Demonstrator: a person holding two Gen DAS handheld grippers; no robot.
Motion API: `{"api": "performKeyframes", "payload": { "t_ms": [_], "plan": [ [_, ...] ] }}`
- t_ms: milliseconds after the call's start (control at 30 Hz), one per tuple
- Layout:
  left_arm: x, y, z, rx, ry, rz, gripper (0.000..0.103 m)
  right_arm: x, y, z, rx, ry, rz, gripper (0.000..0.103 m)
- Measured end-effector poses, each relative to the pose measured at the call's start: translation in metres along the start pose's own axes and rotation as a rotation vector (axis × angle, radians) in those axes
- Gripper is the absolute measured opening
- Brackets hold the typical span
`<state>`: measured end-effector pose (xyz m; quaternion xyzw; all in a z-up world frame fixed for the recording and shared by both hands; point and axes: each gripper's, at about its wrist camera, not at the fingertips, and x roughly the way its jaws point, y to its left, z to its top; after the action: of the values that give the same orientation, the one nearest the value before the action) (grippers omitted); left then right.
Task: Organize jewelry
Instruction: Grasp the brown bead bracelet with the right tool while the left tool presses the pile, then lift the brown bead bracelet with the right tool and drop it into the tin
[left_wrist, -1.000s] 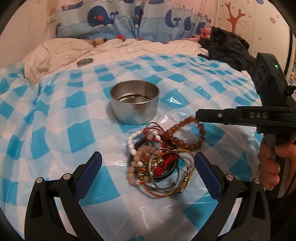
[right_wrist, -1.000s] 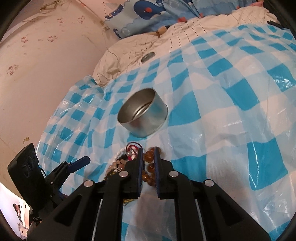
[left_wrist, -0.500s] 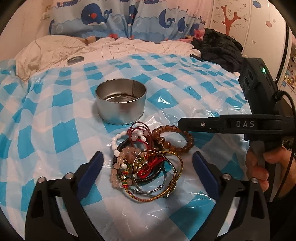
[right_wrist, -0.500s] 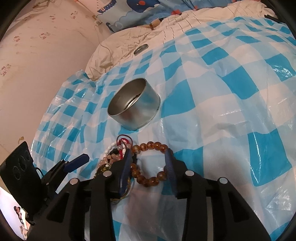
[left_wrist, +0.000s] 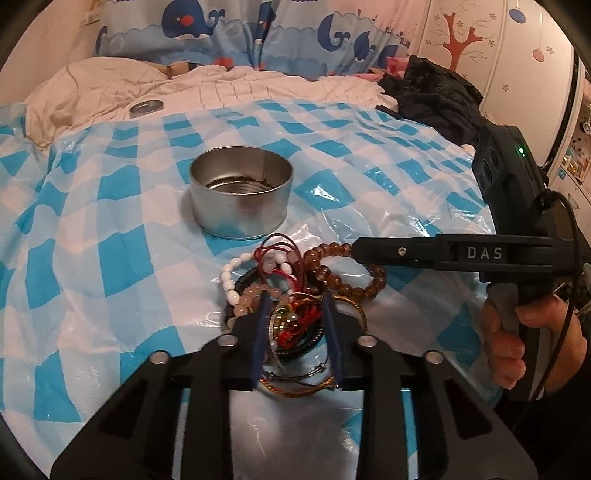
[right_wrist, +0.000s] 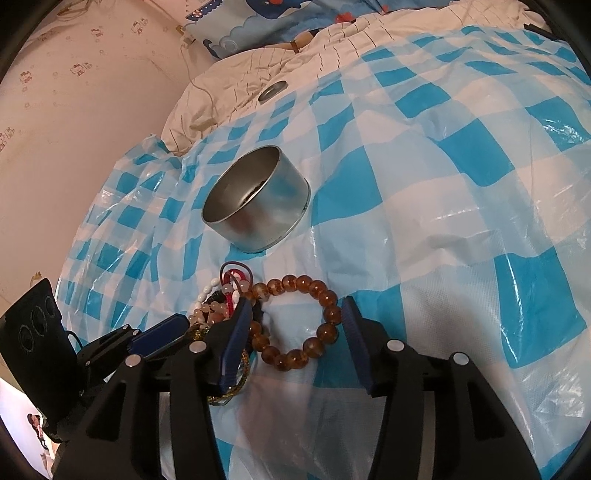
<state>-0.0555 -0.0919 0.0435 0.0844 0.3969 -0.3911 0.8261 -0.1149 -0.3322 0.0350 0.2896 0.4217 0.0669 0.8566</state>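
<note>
two grippers sit over a pile of bracelets on the blue-check sheet, just in front of the round tin. left gripper just squeezed in, pinching the tangled middle of the pile. right gripper just opened up; the brown bead bracelet lies loose btwn its fingers.

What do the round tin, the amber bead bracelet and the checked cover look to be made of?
Round tin: bare metal, probably tinplate or steel; brushed silver wall with soft reflections and a rolled bottom seam.
Amber bead bracelet: translucent brown beads with glossy highlights; glass, resin or stone, can't tell which.
Checked cover: thin plastic film; shiny glare and sharp crinkles.
</note>
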Motion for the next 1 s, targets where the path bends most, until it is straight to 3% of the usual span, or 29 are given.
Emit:
{"api": "performKeyframes", "payload": {
  "t_ms": [67,100,600,700,833,1000],
  "plan": [
    [0.001,0.002,0.000,-0.003,0.009,0.020,0.005,0.001,0.000,-0.001,0.001,0.005,-0.003,0.050],
    [0.002,0.005,-0.001,-0.010,0.019,0.029,0.004,0.002,0.000,-0.001,0.000,0.007,-0.004,0.050],
    [0.011,0.012,-0.002,-0.038,0.063,0.021,0.009,0.005,0.002,-0.002,-0.004,0.014,-0.007,0.055],
    [0.006,0.011,-0.001,-0.041,0.035,0.024,0.005,0.005,0.002,-0.002,-0.003,0.013,-0.007,0.055],
    [-0.014,0.027,0.008,-0.142,-0.048,-0.050,0.005,0.005,0.002,-0.003,0.000,0.013,-0.003,0.055],
    [-0.030,0.042,0.013,-0.199,-0.105,-0.026,0.005,0.006,0.004,-0.004,-0.016,0.020,-0.017,0.055]
  ]
}}
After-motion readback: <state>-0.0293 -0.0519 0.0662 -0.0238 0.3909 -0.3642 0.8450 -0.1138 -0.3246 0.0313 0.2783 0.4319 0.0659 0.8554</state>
